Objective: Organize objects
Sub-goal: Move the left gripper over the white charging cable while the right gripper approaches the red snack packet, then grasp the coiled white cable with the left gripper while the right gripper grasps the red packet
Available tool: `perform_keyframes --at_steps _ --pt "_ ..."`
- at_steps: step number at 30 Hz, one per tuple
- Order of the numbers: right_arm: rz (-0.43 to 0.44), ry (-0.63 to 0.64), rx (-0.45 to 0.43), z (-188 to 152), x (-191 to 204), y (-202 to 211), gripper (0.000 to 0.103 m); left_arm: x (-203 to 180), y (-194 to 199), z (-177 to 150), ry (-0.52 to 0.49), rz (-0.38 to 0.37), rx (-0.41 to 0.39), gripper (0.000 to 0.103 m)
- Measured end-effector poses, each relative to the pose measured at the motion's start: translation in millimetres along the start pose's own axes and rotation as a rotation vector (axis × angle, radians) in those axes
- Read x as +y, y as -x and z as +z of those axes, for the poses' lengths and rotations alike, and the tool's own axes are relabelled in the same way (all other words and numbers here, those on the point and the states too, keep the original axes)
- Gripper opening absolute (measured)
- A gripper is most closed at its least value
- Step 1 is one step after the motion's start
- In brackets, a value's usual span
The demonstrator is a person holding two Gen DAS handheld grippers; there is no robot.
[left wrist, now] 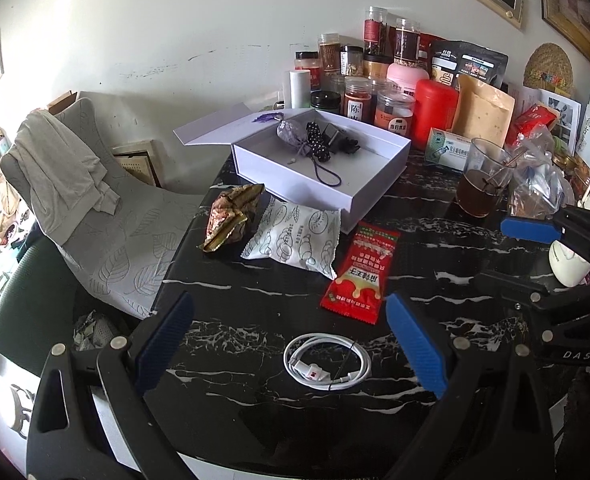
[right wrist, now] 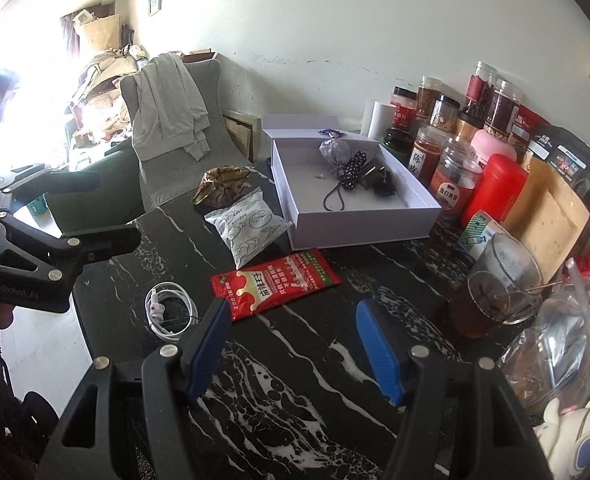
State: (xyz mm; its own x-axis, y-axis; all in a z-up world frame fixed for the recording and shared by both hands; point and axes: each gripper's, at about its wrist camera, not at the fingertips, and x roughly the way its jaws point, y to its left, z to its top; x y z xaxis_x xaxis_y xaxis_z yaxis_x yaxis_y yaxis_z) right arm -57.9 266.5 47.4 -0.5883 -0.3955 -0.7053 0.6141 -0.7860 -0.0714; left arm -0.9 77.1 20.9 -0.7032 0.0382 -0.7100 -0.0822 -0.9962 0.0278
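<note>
Black surface [left wrist: 435,240] with white veins; beside the white box [left wrist: 379,184], a red sachet [left wrist: 361,270], a white line-printed packet [left wrist: 295,236], perhaps gold-brown foil [left wrist: 231,216].

"DAS" is printed in white on the right gripper [left wrist: 567,236] body, seen from the left wrist. "SeeRobot.AI" is embossed on the left gripper [right wrist: 95,208] body, seen from the right wrist. "陈" is read on the label of an orange-brown jar [left wrist: 358,102]. Chinese print on the red sachet [left wrist: 361,270] is seen but too small to be read reliably.
</note>
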Motion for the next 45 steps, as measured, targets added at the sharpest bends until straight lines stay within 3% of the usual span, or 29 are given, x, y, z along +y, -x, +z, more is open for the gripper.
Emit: perform_keyframes --at_steps 5,24,36,45 --pt "0.023 0.006 0.026 -8.2 4.6 -12.0 0.066 -1.9 -12.6 -13.9 -0.016 0.001 0.024 0.097" --pt "0.079 -0.007 0.117 -25.3 2.3 -55.5 0.066 -8.1 -76.0 -49.9 0.008 -0.123 0.168 0.097" --pt "0.099 -0.009 0.157 -24.6 -0.1 -81.1 0.066 -10.4 -108.0 -65.5 -0.004 -0.12 0.253 0.097" --pt "0.121 -0.065 0.185 -15.1 -4.7 -104.2 0.069 -1.3 -113.6 -64.2 -0.016 -0.144 0.203 0.092"
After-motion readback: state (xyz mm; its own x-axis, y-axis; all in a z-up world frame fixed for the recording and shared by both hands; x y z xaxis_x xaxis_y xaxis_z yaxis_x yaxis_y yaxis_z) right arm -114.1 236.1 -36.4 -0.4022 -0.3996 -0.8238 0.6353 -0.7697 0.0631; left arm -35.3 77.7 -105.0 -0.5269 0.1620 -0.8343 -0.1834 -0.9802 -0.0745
